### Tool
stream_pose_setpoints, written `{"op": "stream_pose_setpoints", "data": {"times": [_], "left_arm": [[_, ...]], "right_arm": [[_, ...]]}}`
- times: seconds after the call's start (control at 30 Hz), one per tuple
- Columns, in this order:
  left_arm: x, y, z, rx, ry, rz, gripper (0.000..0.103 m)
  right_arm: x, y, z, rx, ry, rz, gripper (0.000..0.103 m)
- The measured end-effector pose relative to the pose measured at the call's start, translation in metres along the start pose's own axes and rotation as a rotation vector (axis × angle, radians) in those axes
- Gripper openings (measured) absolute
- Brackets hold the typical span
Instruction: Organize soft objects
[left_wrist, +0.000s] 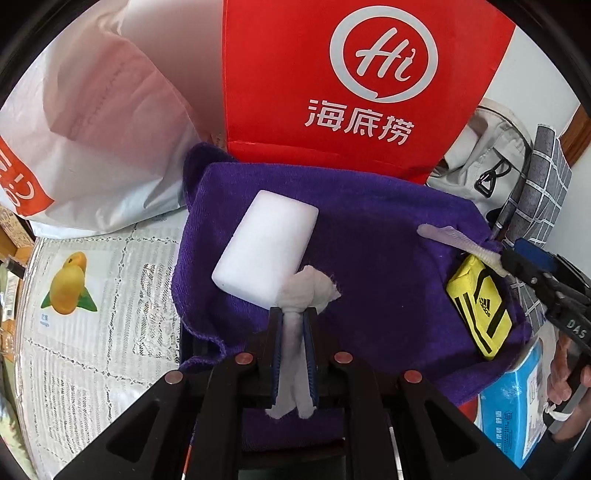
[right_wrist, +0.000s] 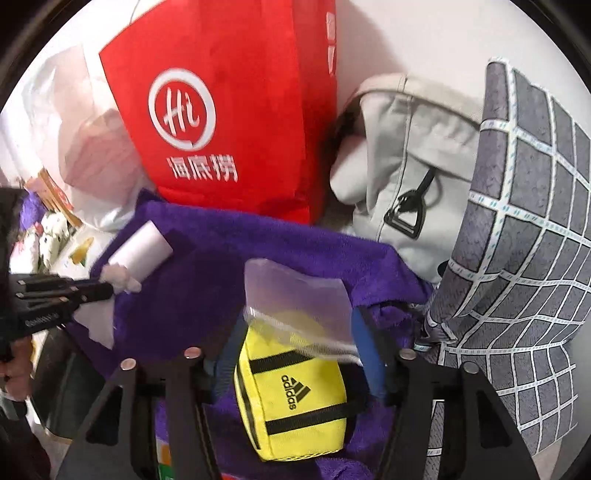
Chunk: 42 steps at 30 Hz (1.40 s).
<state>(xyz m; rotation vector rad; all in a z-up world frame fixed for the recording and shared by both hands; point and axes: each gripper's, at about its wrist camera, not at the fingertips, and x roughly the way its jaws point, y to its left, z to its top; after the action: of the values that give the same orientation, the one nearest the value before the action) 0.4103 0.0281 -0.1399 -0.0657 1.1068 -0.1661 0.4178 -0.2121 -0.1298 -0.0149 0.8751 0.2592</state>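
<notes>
Two claws work over a purple towel (left_wrist: 388, 258) spread on a worktop, a red paper bag (left_wrist: 332, 74) printed with a "Hi" logo standing just beyond them and a grey backpack (right_wrist: 406, 166) and checked grey cloth (right_wrist: 517, 258) off to the right claw's far side. Ahead and left of the left claw (left_wrist: 293, 314) lies a white sponge block (left_wrist: 266, 247), its near corner touching the wad the claw carries. That claw is pressed together on a twisted white tissue (left_wrist: 295, 354), which bunches out past the tips and trails back between the blades; limp and near weightless by the look of it, it should stay put only while pinched along the twist. The right claw (right_wrist: 299, 339) stands spread, its blue fingers (right_wrist: 369, 354) on either side of a yellow Adidas pouch (right_wrist: 291, 398), with a small clear zip bag (right_wrist: 299, 302) lying across the pouch's far end and sticking out beyond the tips. Whether the pads press either item cannot be told. The pouch looks padded and yielding, best gripped across its short sides; the zip bag looks slick and flimsy, likely to slide unless caught at its stiffer sealed edge.
</notes>
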Motion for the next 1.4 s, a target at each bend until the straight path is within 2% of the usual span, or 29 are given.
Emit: {"op": "stream_pose_setpoints", "data": {"times": [0.03, 0.07, 0.13, 0.17, 0.23, 0.4, 0.6, 0.67, 0.73, 0.93, 0.97, 1.03, 1.07, 1.1, 1.13, 1.2, 1.27, 1.4], "left_arm": [[-0.002, 0.0, 0.0, 0.0, -0.007, -0.013, 0.019], [-0.005, 0.0, 0.0, 0.002, -0.014, -0.017, 0.032], [-0.012, -0.004, -0.001, 0.02, -0.038, 0.005, 0.05], [-0.016, -0.006, -0.001, 0.027, -0.056, 0.015, 0.052], [-0.026, -0.009, -0.004, 0.032, -0.079, 0.032, 0.052], [-0.047, -0.01, -0.016, 0.018, -0.095, -0.002, 0.052], [-0.075, -0.002, -0.04, 0.02, -0.102, 0.019, 0.052], [-0.083, 0.004, -0.05, 0.013, -0.108, 0.025, 0.052], [-0.091, 0.009, -0.062, 0.011, -0.115, 0.019, 0.052], [-0.103, 0.021, -0.097, -0.015, -0.12, -0.03, 0.052], [-0.105, 0.023, -0.102, -0.019, -0.12, -0.031, 0.052], [-0.108, 0.025, -0.113, -0.03, -0.118, -0.038, 0.052], [-0.109, 0.025, -0.117, -0.031, -0.118, -0.04, 0.052], [-0.111, 0.025, -0.121, -0.032, -0.119, -0.04, 0.052], [-0.113, 0.025, -0.125, -0.033, -0.119, -0.039, 0.052], [-0.117, 0.025, -0.132, -0.034, -0.122, -0.039, 0.052], [-0.122, 0.024, -0.137, -0.032, -0.127, -0.041, 0.052], [-0.132, 0.017, -0.149, -0.014, -0.136, -0.041, 0.052]], "right_arm": [[-0.004, -0.001, 0.001, 0.015, -0.012, 0.0, 0.062], [-0.01, -0.002, 0.001, 0.036, -0.029, 0.005, 0.062], [-0.022, -0.001, 0.002, 0.061, -0.059, 0.028, 0.062], [-0.026, 0.0, 0.002, 0.063, -0.067, 0.035, 0.062], [-0.038, 0.007, 0.001, 0.055, -0.083, 0.037, 0.062], [-0.061, 0.036, -0.016, -0.004, -0.072, 0.074, 0.062], [-0.076, 0.079, -0.06, -0.12, -0.029, 0.091, 0.061], [-0.077, 0.087, -0.077, -0.141, -0.003, 0.093, 0.056], [-0.075, 0.093, -0.094, -0.156, 0.033, 0.103, 0.041], [-0.06, 0.103, -0.138, -0.176, 0.117, 0.14, 0.039], [-0.056, 0.105, -0.144, -0.18, 0.134, 0.13, 0.039], [-0.055, 0.11, -0.15, -0.208, 0.112, 0.08, 0.036], [-0.057, 0.113, -0.152, -0.212, 0.11, 0.071, 0.03], [-0.057, 0.114, -0.153, -0.208, 0.124, 0.092, 0.01], [-0.058, 0.114, -0.154, -0.201, 0.137, 0.124, 0.01], [-0.063, 0.118, -0.158, -0.205, 0.128, 0.128, 0.009], [-0.073, 0.117, -0.159, -0.183, 0.101, 0.137, 0.009], [-0.103, 0.107, -0.161, -0.074, 0.028, 0.22, 0.009]]}}
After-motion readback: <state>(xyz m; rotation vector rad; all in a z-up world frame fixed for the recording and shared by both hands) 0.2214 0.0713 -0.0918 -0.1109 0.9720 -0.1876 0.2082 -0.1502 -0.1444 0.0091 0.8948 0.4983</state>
